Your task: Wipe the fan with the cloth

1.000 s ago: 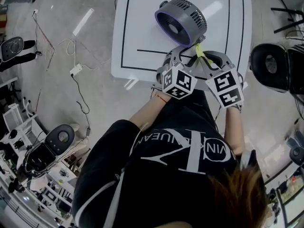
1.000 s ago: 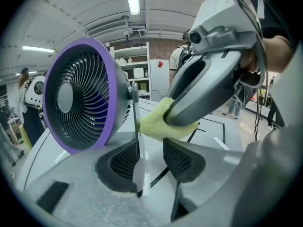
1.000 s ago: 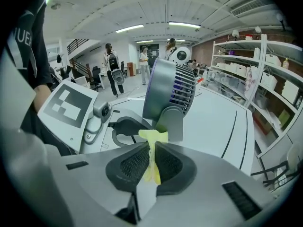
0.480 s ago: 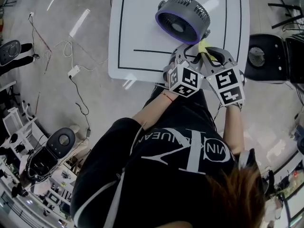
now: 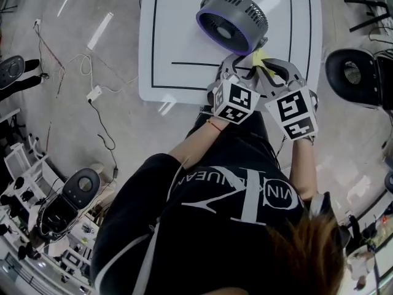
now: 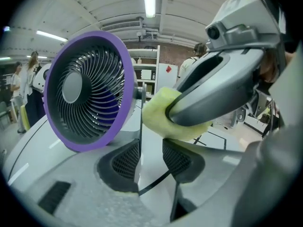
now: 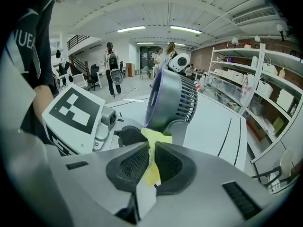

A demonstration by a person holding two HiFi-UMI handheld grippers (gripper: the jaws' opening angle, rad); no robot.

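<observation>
One white table (image 5: 178, 17) bears the fan (image 5: 232, 22), just ahead of both claws. Left gripper (image 6: 151, 150), jaws apart and empty, probably there to steady it. Right gripper (image 7: 152, 162) is clamped on the yellow cloth (image 7: 154, 141), close to the fan's stand, ready to wipe.

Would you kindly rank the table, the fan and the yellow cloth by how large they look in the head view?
1. The table, largest by far.
2. The fan, standing on the table.
3. The cloth, smallest, though only a small yellow part of it shows, so its full size is unsure.
</observation>
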